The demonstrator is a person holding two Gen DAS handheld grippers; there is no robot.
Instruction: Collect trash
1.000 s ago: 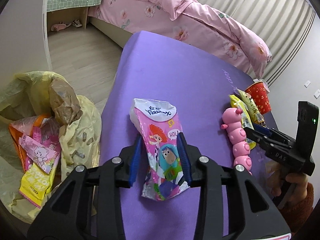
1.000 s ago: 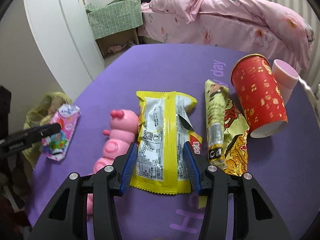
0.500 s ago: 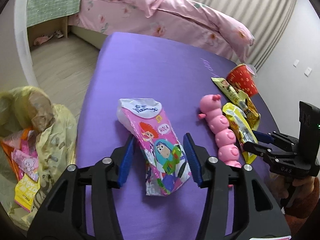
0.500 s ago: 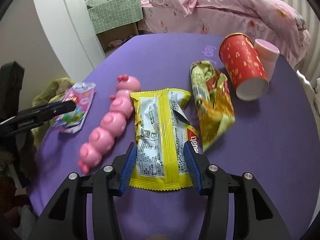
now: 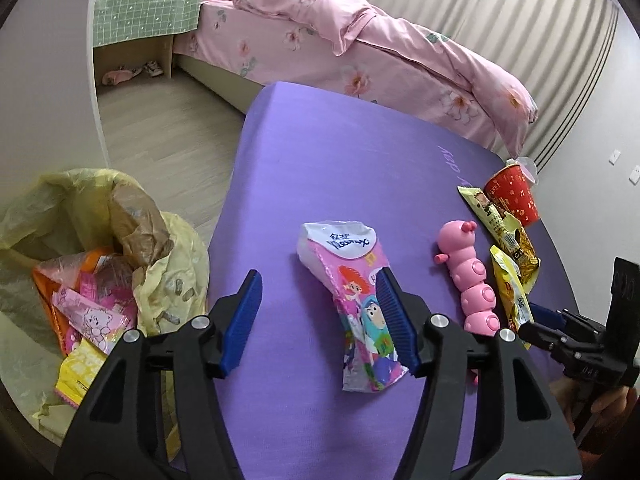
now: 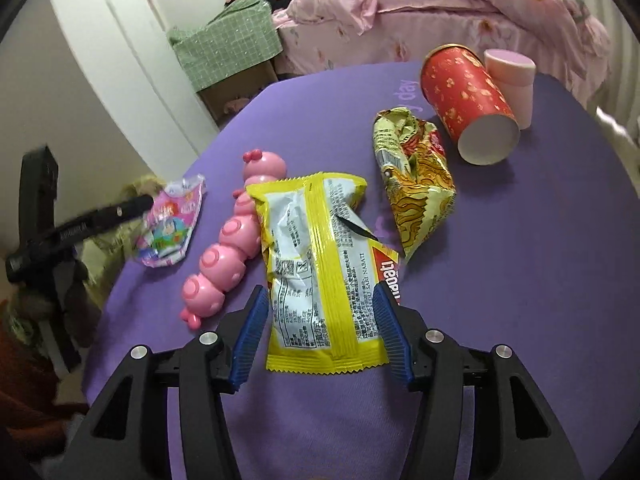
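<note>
My left gripper [image 5: 320, 322] is opening, its right pad beside the pink tissue pack [image 5: 356, 304]; bare purple mat [image 5: 340, 160] beyond. My right gripper [image 6: 320, 330] is opening astride the yellow wrapper [image 6: 320, 264].

my left wrist camera sits just behind the left gripper [image 5: 316, 320] and looks forward and steeply down along its jaws, close over the near left part of the purple desk [image 5: 340, 168], with the yellow trash bag [image 5: 160, 280] off the desk's left edge and the bed [image 5: 360, 56] far behind. my right wrist camera rides the right gripper [image 6: 320, 332] the same way, tilted down and close over the desk's right part, facing the same bed. both views share the desk top, the pink tissue pack [image 5: 356, 304], the pink caterpillar toy [image 5: 468, 280] and the red cup [image 5: 512, 200], and each catches the other gripper at its edge.
</note>
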